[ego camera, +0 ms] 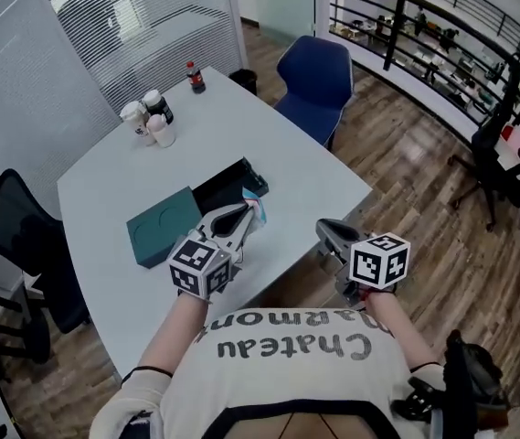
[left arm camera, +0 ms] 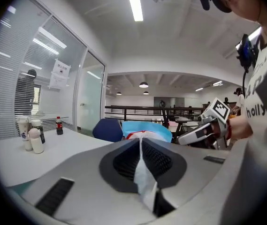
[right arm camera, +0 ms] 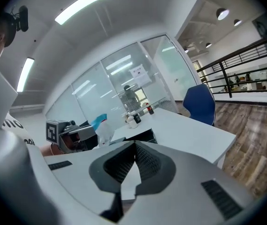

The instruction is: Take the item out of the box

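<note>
**Item:** packet (ego camera: 256,205), pale blue at the top, white with a red mark below. The material looks like thin plastic film.

**Location:** in the air above the bench (ego camera: 278,135), over the near right corner of the open black box (ego camera: 228,179). It seems to be out of the box. The box's teal lid (ego camera: 163,228) lies flat just to its left.

**Hold:** the left hand-held gripper (ego camera: 247,214) is clamped on one thin edge of the film, which is crumpled between the pads. The bulk of the packet stands past the jaw tips. The right hand-held gripper (ego camera: 325,229) has its jaws together on nothing and sits near the bench's near right edge, well apart from the packet.

**Handling, as judged:**
- Weight: light, since a pinch on one edge carries it.
- Stiffness: soft and floppy, so it is likely to sag or swing.
- Surface: smooth film that could slide out of a shallow pinch.
- Fragility: not brittle, but the film may tear if tugged.

**Where to take hold:** the flat sealed edge, deep between the pads, or across the fuller middle for a surer grip.

**Other stock on the bench:** cups and bottles (ego camera: 150,115) at the far left, and a cola bottle (ego camera: 195,77) beyond them.
</note>
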The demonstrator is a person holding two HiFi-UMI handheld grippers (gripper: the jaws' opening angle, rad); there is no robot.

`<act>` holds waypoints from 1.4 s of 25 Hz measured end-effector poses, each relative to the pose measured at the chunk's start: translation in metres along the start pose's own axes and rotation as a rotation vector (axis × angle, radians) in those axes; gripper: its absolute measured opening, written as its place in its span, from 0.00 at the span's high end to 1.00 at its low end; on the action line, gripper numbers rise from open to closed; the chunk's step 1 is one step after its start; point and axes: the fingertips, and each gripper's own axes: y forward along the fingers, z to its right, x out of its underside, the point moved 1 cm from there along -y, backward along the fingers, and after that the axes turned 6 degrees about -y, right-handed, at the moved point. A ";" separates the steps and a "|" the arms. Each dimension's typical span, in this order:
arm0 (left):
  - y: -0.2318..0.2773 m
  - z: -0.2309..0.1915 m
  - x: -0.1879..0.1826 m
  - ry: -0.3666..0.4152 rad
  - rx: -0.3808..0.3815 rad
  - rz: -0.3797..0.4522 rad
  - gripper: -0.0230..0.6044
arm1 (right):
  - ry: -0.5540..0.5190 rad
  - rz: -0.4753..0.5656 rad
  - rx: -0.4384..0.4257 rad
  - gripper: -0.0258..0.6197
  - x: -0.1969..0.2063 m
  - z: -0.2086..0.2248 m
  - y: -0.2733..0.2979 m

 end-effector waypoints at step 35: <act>-0.272 0.017 0.053 -0.146 0.318 0.061 0.90 | 0.105 0.160 0.374 0.96 0.111 -0.241 -0.058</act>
